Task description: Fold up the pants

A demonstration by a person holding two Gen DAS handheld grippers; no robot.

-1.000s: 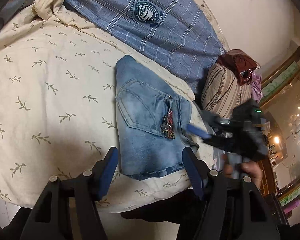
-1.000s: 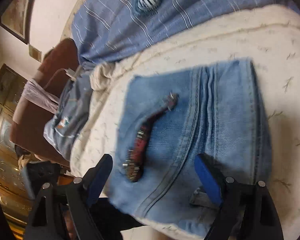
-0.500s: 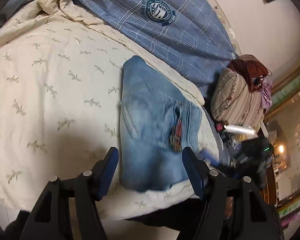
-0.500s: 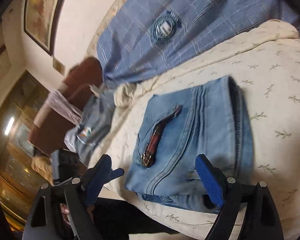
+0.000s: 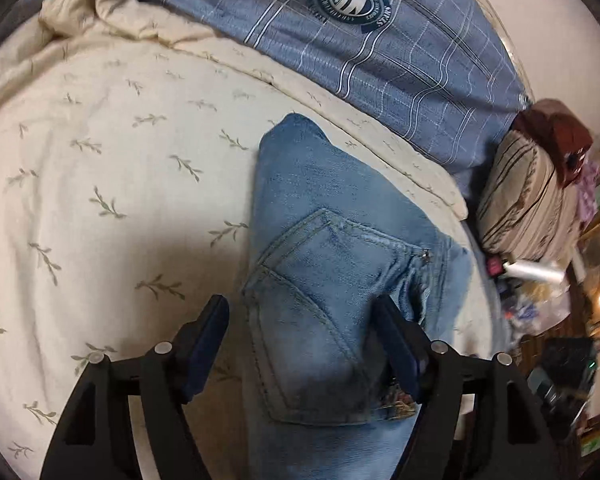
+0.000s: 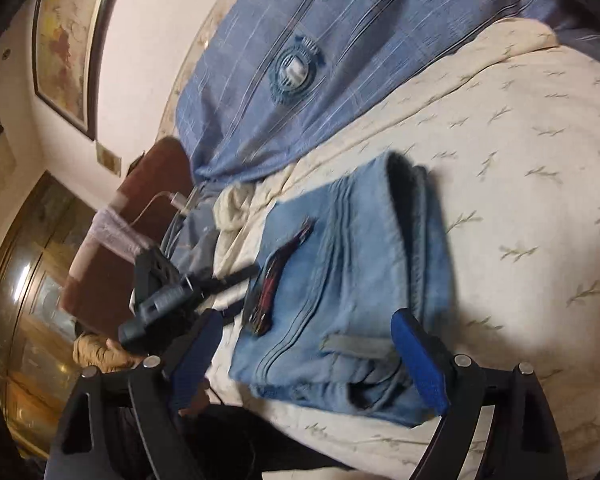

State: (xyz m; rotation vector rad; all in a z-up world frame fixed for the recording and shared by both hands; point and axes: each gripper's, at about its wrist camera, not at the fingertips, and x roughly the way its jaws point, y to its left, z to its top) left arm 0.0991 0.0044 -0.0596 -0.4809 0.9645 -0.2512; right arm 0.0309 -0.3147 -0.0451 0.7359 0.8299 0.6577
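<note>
The light blue jeans (image 5: 332, 264) lie folded into a compact stack on the cream leaf-print blanket (image 5: 100, 184), back pocket up, with a red patterned patch (image 6: 274, 280) near the pocket. My left gripper (image 5: 306, 346) is open and low over the near end of the stack, its fingers on either side of the pocket. My right gripper (image 6: 312, 360) is open and empty, hovering above the stack's near edge (image 6: 340, 352). The left gripper also shows in the right wrist view (image 6: 168, 300), beside the jeans.
A blue plaid duvet (image 5: 360, 32) with a round crest lies behind the jeans. A striped pillow (image 5: 528, 200) with dark red clothing sits at the right. A brown headboard (image 6: 140, 208) with a charging cable and a framed picture (image 6: 68, 44) stand beyond the bed edge.
My left gripper has moved in and down over the jeans, so the pocket now sits between its fingers. My right gripper has pulled back and up from the stack. The jeans stay folded.
</note>
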